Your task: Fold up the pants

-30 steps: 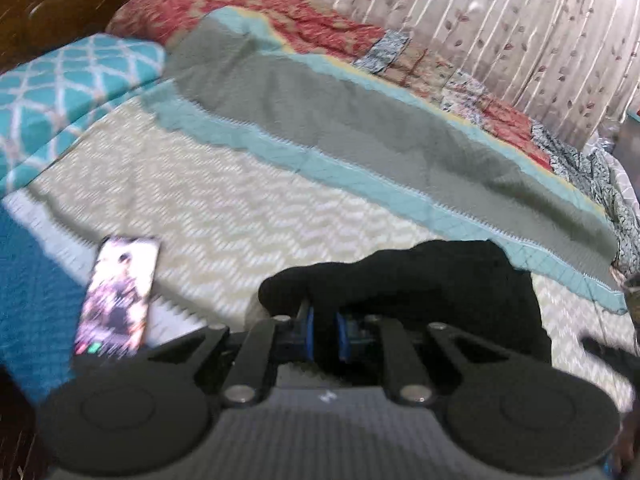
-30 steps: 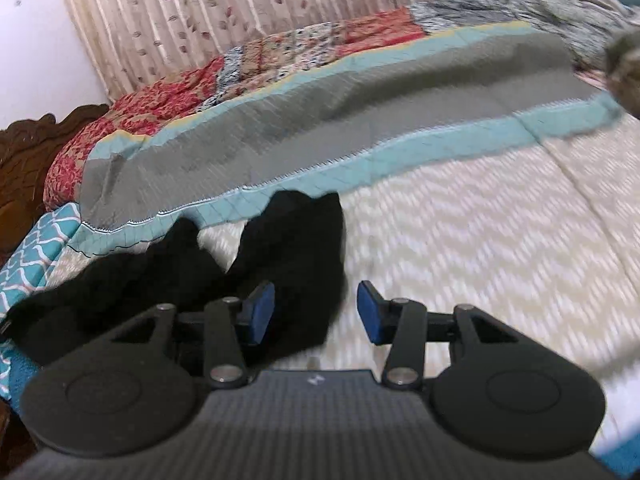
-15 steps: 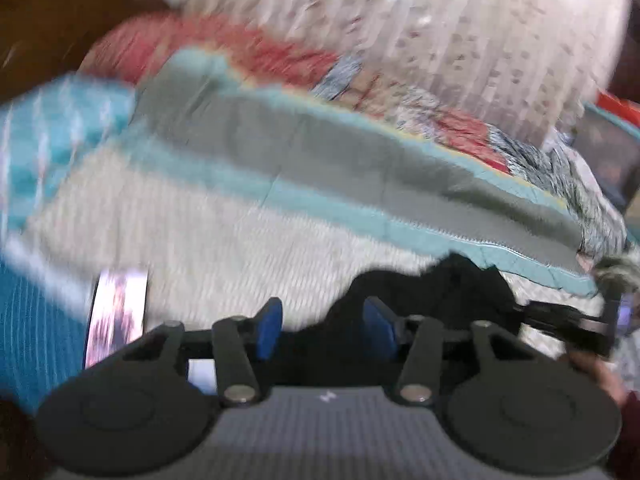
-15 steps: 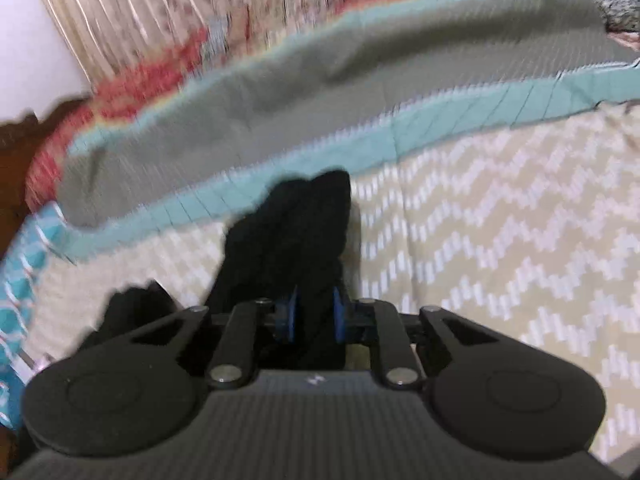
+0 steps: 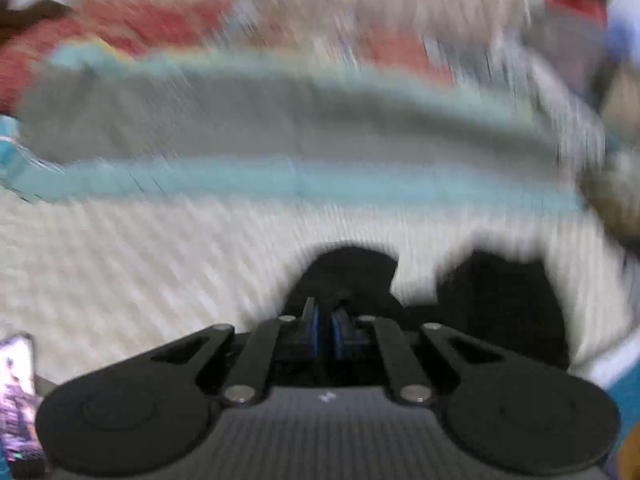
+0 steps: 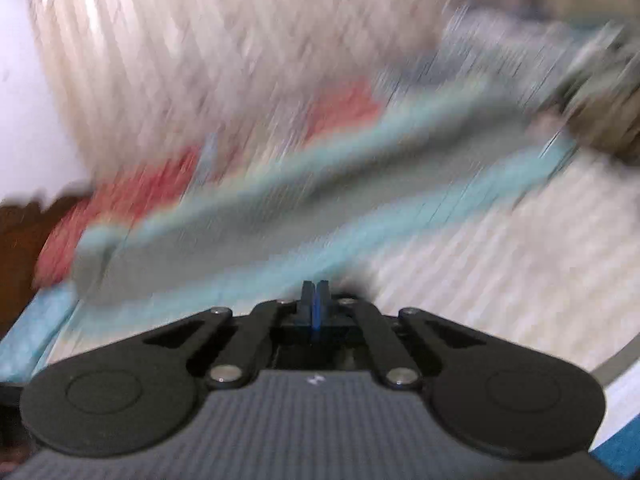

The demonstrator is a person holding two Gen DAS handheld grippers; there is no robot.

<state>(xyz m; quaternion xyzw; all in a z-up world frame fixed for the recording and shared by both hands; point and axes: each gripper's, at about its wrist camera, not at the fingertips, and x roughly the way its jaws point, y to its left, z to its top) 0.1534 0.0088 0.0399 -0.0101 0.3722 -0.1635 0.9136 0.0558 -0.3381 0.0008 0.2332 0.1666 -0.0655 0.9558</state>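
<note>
Both tools are clenched on the black pants: the left tool point(image 5: 325, 330) pinches dark cloth that bulges at its twelve o'clock, more of the pants point(image 5: 500, 304) lying on the bed point(image 5: 140, 264) toward two o'clock. The right tool point(image 6: 315, 304) has cloth only just visible at its tips. Judging by the blur, lift both evenly and keep the cloth taut to lay a clean fold

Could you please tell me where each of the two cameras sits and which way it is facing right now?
Left wrist: on the left tool, angled down across the bed; its shut pads pinch the black pants, phone at lower left.
Right wrist: on the right tool, facing across the bed toward the curtain; pads shut, dark fabric just behind them.
Shared: both blurred, showing the teal-striped bedspread and red quilt.
</note>
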